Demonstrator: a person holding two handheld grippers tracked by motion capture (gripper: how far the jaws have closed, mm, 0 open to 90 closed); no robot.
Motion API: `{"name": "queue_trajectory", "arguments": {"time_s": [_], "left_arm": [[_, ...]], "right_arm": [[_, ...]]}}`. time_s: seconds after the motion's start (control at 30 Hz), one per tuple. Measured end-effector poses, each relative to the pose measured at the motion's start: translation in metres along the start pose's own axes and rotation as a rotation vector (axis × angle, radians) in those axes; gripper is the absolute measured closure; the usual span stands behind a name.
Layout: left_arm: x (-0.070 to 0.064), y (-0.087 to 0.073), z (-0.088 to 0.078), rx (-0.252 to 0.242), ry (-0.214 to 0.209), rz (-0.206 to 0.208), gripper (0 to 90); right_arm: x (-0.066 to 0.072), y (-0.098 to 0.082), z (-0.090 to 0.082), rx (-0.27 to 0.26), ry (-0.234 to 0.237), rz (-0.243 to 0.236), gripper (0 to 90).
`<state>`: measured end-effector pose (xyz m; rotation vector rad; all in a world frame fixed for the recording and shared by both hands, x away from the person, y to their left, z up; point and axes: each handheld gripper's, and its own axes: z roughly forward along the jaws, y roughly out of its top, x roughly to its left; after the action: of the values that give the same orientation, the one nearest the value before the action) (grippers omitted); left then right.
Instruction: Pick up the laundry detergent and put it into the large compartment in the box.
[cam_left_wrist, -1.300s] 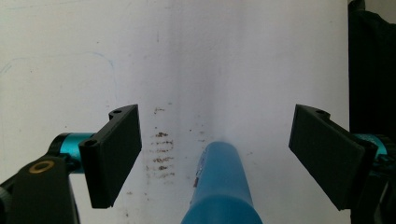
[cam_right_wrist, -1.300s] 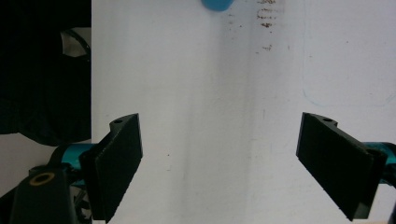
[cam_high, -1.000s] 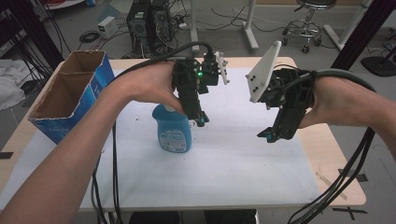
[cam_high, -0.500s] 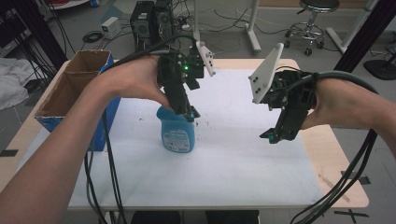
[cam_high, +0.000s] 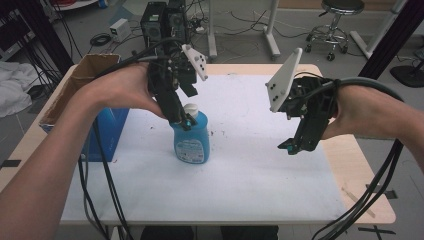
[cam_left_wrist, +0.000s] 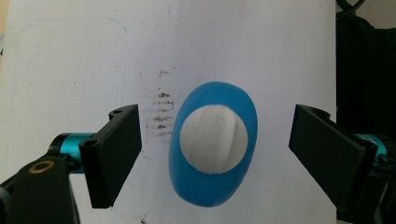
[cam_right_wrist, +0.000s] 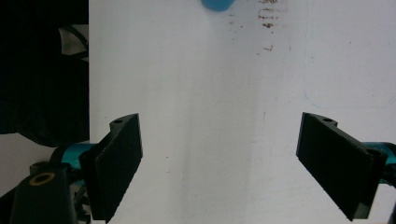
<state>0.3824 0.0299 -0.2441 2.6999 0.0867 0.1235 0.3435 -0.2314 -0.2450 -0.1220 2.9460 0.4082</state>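
Note:
A blue bottle (cam_high: 191, 139) with a white cap (cam_high: 190, 108) stands upright on the white table (cam_high: 240, 190), left of centre. My left gripper (cam_high: 183, 121) hovers right over its top, pointing down. Seen from above in the left gripper view, the bottle (cam_left_wrist: 215, 184) and its cap (cam_left_wrist: 213, 145) lie between the wide-apart jaws of the left gripper (cam_left_wrist: 224, 156), which is open and touches nothing. My right gripper (cam_high: 292, 146) hangs open above the table to the right, its jaws framing bare tabletop in the right gripper view (cam_right_wrist: 233, 163). The bottle's edge (cam_right_wrist: 217, 4) peeks in there at the top.
An open cardboard box with a blue side (cam_high: 107, 132) stands at the table's left edge. Brown smudges (cam_left_wrist: 159, 114) mark the tabletop beside the bottle. Cables trail from both grippers over the front edge. A stool and computer equipment stand on the floor beyond the table.
My left gripper has risen off the bottle's body and shifted back to sit over its cap; the bottle now stands free. The right gripper has hardly moved.

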Motion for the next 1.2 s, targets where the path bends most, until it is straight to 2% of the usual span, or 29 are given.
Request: {"name": "queue_trajectory", "arguments": {"time_s": [0.23,0.53,1.2], "left_arm": [[0.002,-0.016,0.007,-0.010,-0.018,-0.026,17.1],[0.001,-0.026,0.016,-0.026,-0.033,-0.030,17.1],[0.005,-0.029,0.033,-0.038,-0.057,-0.034,17.1]], "right_arm": [[0.000,0.002,0.001,0.006,0.000,-0.006,13.7],[0.000,0.003,0.002,0.009,-0.002,-0.003,13.7],[0.001,0.006,0.006,0.013,0.002,-0.010,13.7]]}}
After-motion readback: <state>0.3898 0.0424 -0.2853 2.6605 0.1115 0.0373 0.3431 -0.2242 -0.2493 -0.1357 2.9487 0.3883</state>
